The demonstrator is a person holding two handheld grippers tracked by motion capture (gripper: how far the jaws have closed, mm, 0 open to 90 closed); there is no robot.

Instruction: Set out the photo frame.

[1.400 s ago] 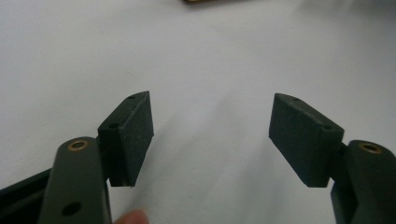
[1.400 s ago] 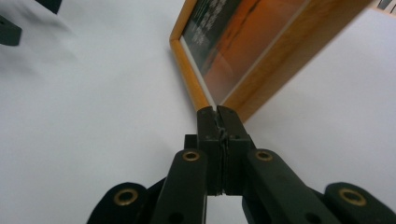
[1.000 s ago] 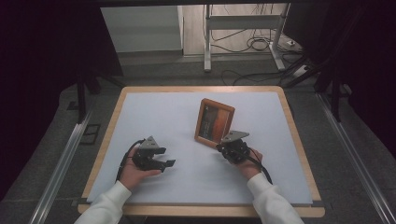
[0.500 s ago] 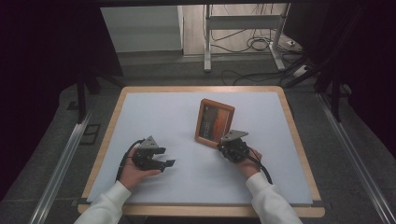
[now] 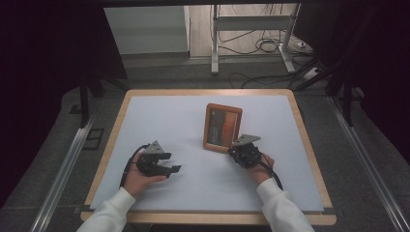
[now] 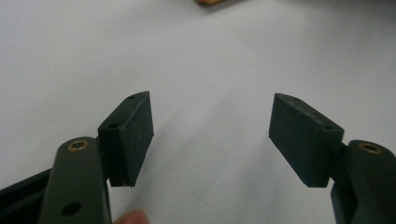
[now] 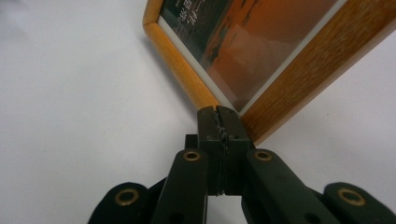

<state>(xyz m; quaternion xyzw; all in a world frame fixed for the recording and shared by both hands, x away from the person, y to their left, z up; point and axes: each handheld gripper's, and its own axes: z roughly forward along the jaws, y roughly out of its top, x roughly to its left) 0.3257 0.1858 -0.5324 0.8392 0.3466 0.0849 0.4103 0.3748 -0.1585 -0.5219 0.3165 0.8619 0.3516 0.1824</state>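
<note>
A wooden picture frame [image 5: 222, 128] with an orange-toned picture lies flat on the white table top [image 5: 164, 121], right of centre. My right gripper [image 5: 234, 150] is shut, its tips touching the frame's near right corner. In the right gripper view the two black jaws [image 7: 218, 114] are pressed together right at that corner of the frame [image 7: 261, 56], with nothing visible between them. My left gripper [image 5: 171, 163] rests on the table at the near left, open and pointing right. Its pads [image 6: 133, 135] stand wide apart over bare white surface in the left gripper view.
The white surface has a light wooden border [image 5: 309, 145]. Metal rails [image 5: 63, 174] run along both sides of the table. Beyond the far edge, cables [image 5: 263, 46] lie on the floor beside a metal stand.
</note>
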